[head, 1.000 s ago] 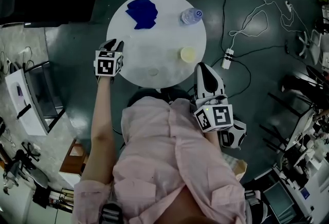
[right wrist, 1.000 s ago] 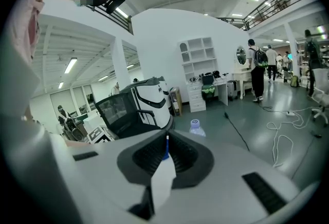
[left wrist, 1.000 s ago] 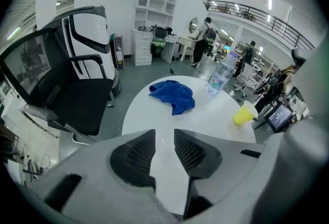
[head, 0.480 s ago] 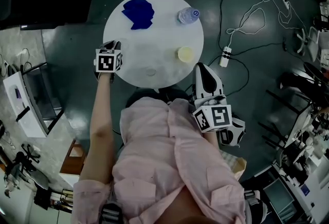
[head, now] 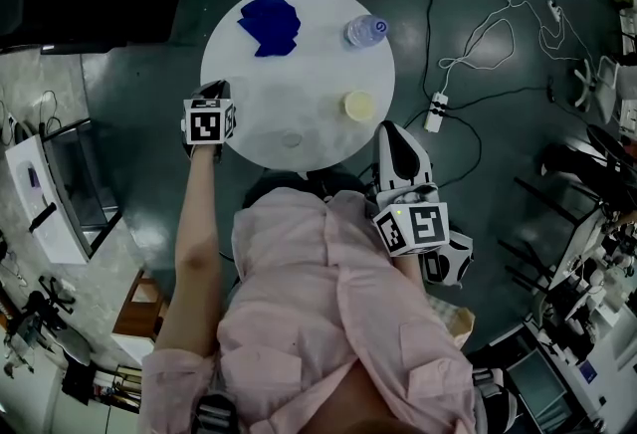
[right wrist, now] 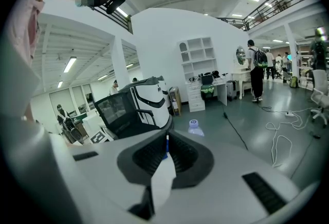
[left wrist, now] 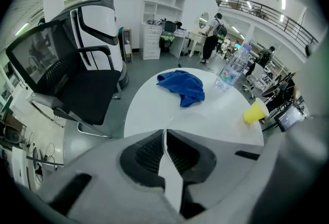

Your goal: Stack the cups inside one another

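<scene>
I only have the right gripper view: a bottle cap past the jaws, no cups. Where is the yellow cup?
Observer: The yellow cup stands upright on the white table, on the side toward the right gripper, nearer the person than the bottle.
Operator: What is the left gripper doing?
Observer: The left gripper is at the table's opposite edge. Its jaws have just been closing and are shut with nothing between them.
Operator: Any second cup?
Observer: There is a faint round shape near the person's edge. It may be a clear cup, but I cannot tell.

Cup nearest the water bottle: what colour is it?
Yellow. The cup shows best in the left gripper view.
</scene>
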`<state>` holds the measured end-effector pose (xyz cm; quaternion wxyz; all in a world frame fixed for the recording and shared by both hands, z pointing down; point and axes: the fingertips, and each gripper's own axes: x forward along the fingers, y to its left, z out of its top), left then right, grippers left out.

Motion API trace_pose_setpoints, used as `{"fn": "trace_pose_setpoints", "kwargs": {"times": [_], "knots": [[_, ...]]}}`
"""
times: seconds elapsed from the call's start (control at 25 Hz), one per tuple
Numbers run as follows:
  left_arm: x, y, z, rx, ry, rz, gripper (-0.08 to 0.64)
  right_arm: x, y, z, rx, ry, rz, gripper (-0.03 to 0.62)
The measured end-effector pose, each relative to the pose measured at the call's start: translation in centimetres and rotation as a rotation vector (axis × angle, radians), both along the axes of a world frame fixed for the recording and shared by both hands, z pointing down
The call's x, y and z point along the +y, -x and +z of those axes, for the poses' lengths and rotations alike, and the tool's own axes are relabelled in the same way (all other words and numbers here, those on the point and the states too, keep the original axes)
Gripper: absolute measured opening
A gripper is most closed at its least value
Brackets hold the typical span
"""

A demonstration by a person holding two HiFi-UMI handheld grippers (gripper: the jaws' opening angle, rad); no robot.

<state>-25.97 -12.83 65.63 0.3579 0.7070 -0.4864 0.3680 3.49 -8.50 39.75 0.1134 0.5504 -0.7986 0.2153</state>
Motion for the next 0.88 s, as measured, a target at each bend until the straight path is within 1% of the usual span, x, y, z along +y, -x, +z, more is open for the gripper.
{"fn": "trace_pose_setpoints", "kwargs": {"times": [0.2,0.44,0.6,0.88], "knots": [[-0.1,0.1,-1.4,0.005,-0.045,-0.021,0.031,0.2,0.2,-0.2,0.000,-0.004,-0.012,0.032],[-0.7,-0.7,-4.2,0.048,-0.119,-0.050,0.029,0.3,0.2,-0.3,-0.001,-0.014,-0.022,0.032],[-1.1,-1.1,-7.2,0.088,-0.202,-0.080,0.029,0.6,0.5,-0.5,-0.001,-0.021,-0.037,0.032],[-0.9,-1.7,-14.3,0.171,-0.382,-0.111,0.029,1.6,1.4,-0.8,-0.002,-0.037,-0.047,0.032]]}}
